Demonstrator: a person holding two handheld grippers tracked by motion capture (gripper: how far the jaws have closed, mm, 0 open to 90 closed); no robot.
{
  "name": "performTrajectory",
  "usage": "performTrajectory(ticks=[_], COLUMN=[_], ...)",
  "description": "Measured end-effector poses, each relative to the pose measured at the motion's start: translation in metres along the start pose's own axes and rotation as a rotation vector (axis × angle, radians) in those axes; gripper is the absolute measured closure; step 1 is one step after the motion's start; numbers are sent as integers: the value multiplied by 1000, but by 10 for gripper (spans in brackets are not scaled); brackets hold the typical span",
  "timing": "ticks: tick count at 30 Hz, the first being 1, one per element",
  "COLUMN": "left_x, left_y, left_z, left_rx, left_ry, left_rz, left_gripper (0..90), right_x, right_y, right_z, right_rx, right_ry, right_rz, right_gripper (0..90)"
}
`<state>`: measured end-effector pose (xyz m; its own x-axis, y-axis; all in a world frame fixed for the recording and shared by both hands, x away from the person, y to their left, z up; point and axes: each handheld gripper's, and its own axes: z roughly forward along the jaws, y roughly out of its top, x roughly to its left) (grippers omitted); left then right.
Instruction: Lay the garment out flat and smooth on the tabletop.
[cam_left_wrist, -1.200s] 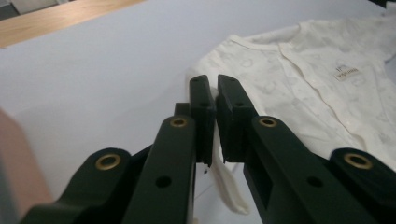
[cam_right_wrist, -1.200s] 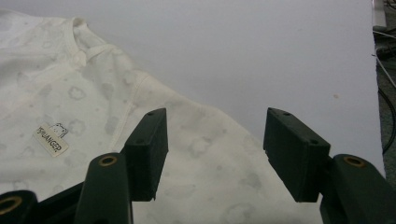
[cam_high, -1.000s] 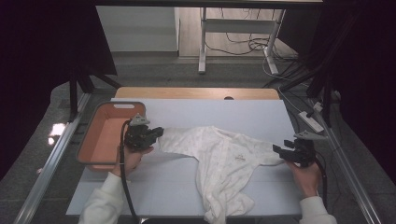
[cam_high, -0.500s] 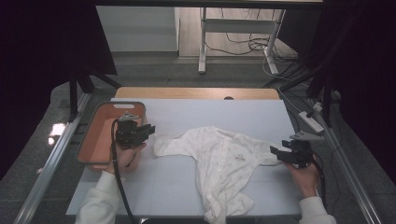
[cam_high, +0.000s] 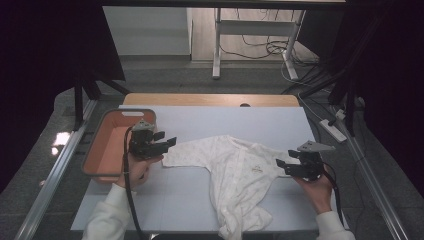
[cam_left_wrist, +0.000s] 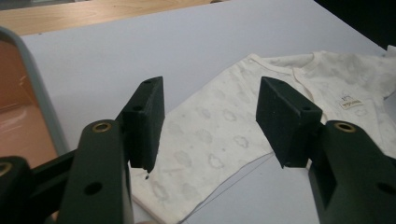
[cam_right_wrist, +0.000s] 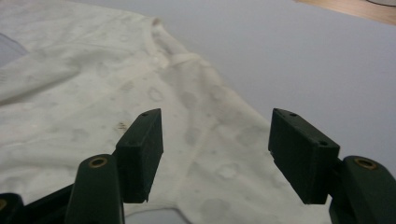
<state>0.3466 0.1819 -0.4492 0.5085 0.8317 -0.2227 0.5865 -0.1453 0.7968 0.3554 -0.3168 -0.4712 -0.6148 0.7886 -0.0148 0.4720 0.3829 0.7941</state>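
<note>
The baby shirt (cam_high: 235, 175) lay flat at lower centre of the high view, one sleeve reaching left, the other right, its hem bunched toward the bottom edge. It was cream with a faint cloud print and a small label on the chest.

My left gripper (cam_high: 167, 143) sat at the end of the left sleeve, jaws spread wide and holding nothing; in the left gripper view the sleeve (cam_left_wrist: 205, 154) lay between and beyond them. My right gripper (cam_high: 281, 165) rested at the right sleeve (cam_right_wrist: 205, 140), jaws likewise spread, cloth under the gap but not pinched.

My judgement: this was the smoothing or laying-out step, both sleeves spread and no grip taken. The next move would call for lowering each pair of jaws onto a sleeve edge and closing on a single layer of cloth, low enough to catch the fabric without scraping the table.

The table (cam_high: 210, 125) was pale blue-grey with a wooden strip along its far edge. An orange bin (cam_high: 105, 150) stood at its left edge, just beside my left hand. Beyond, at the top of the frame, lay grey floor, table legs, loose cables and dark curtains at both sides.
</note>
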Motion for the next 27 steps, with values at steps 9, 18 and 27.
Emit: performTrajectory(ticks=[9,18,27], left_x=[-10,-20,-28], left_y=[1,-1,-4], left_z=[11,22,31], left_rx=[20,42,69], left_ry=[-24,-36,-43], left_rz=[21,47,73], left_gripper=[396,394,389], right_x=[34,66,96], right_y=[-2,-4,-1], right_z=[2,9,5], right_rx=[22,53,39], right_ry=[74,161,240], right_rz=[-56,-116,-160], right_gripper=[353,353,353])
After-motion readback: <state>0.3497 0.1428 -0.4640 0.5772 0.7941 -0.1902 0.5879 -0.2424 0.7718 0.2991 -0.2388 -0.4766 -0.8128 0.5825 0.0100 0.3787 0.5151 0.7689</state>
